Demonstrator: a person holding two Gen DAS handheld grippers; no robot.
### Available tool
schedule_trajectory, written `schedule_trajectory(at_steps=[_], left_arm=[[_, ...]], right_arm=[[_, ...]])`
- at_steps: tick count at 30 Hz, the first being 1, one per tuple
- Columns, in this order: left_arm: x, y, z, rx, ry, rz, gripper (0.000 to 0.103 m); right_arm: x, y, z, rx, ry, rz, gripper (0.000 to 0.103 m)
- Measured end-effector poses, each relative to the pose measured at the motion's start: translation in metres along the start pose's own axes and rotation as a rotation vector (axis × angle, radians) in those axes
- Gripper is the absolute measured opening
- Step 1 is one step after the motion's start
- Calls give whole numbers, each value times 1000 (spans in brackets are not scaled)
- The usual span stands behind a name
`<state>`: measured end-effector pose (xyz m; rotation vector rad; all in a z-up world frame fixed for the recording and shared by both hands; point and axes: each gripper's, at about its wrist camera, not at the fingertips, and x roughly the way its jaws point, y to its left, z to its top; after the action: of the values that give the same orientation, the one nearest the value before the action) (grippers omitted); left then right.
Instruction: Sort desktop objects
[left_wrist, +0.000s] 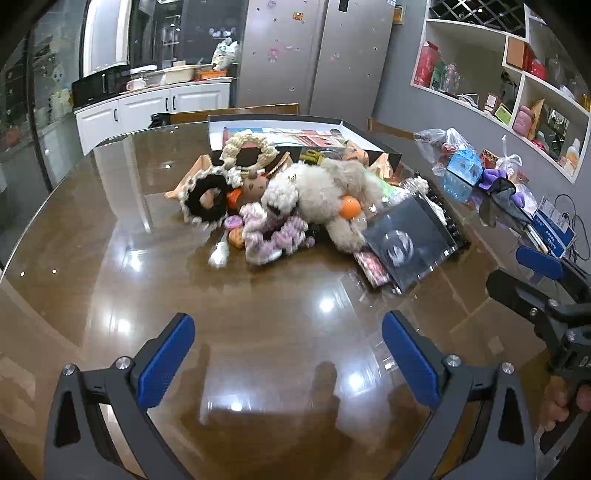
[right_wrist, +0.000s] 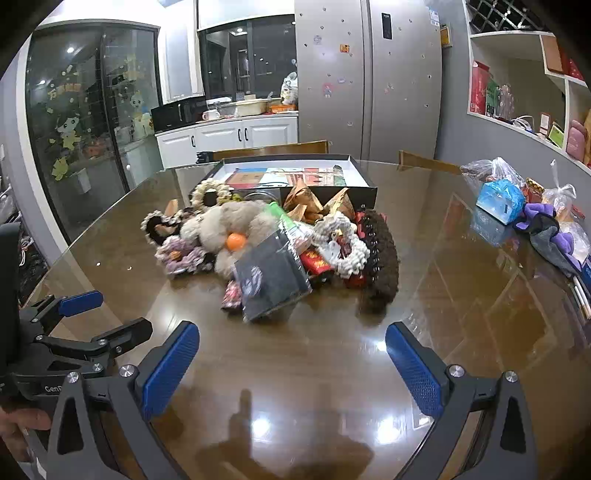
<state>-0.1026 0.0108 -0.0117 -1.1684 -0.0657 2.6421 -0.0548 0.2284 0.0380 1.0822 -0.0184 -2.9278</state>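
— Hovering, both of them: the left claw and the right claw hang over bare bench with fingers spread wide and nothing between them. Why so far back?

— I'd judge nothing has been picked yet. The heap to be sorted sits well ahead, in the middle of the bench, and both tools tilt down toward it as if choosing a target.

— What's in the heap?

— A cream plush toy on top, an orange ball tucked against it, a lilac knitted ring and a black ring with pale trim on the near left. A dark flat packet leans at the front, with a white rope ring and a dark brown woolly piece on the right.

— And the open black box behind?

— Touching the heap's far edge; probably where some things belong, though I can't tell which.

— The surface?

— Glossy brown under glass, throwing back ceiling lights. Bags and a blue packet crowd the right edge. Beyond: a steel fridge, white cabinets, wall shelves.
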Motion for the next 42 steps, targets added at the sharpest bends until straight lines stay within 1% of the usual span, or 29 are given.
schedule_trajectory(at_steps=[2,5,10,14,16,20,22,24,25,26,27,29,30,31,32,33,35,37,39,40,41,42], left_arm=[[10,3,8,3,13,-15,102],[29,9,20,8,41,3,102],[54,16,32,-11,75,4,102],[69,17,37,-3,113,28,102],[72,17,38,0,112,35,102],[79,13,44,19,126,60,102],[82,11,46,34,129,58,101],[82,9,47,50,121,65,90],[82,8,48,57,117,80,81],[81,9,49,60,114,93,72],[80,10,48,60,111,102,68],[79,11,48,60,105,116,51],[78,11,48,64,102,108,45],[76,10,48,66,99,96,30],[75,10,47,64,96,91,20],[74,11,46,58,96,89,20],[72,12,46,45,98,77,20],[70,13,45,26,96,62,20],[68,12,43,23,94,72,19],[67,11,43,25,93,74,19],[66,10,42,27,91,74,14],[64,9,42,27,88,77,14]], right_arm=[[11,-2,7,-1,10,-11,103],[26,-4,15,-8,29,-29,103],[57,-9,28,17,89,-12,103],[76,-10,36,30,114,-18,103],[81,-12,39,33,119,-18,103],[95,-10,40,37,135,9,103],[98,-8,38,31,138,13,102],[101,-6,37,27,141,13,90],[102,-6,37,30,145,23,87],[103,-5,36,36,148,40,82],[103,-5,35,42,149,56,78],[102,-3,35,34,147,58,73],[101,-1,35,27,145,57,67],[100,0,34,26,143,60,63],[99,0,34,30,143,62,56],[98,0,34,32,143,61,52],[97,1,34,26,146,63,49],[94,1,34,23,142,63,44],[92,1,34,19,138,69,38],[91,1,34,16,136,69,37],[89,1,34,15,133,69,35],[88,1,35,17,132,71,33]])
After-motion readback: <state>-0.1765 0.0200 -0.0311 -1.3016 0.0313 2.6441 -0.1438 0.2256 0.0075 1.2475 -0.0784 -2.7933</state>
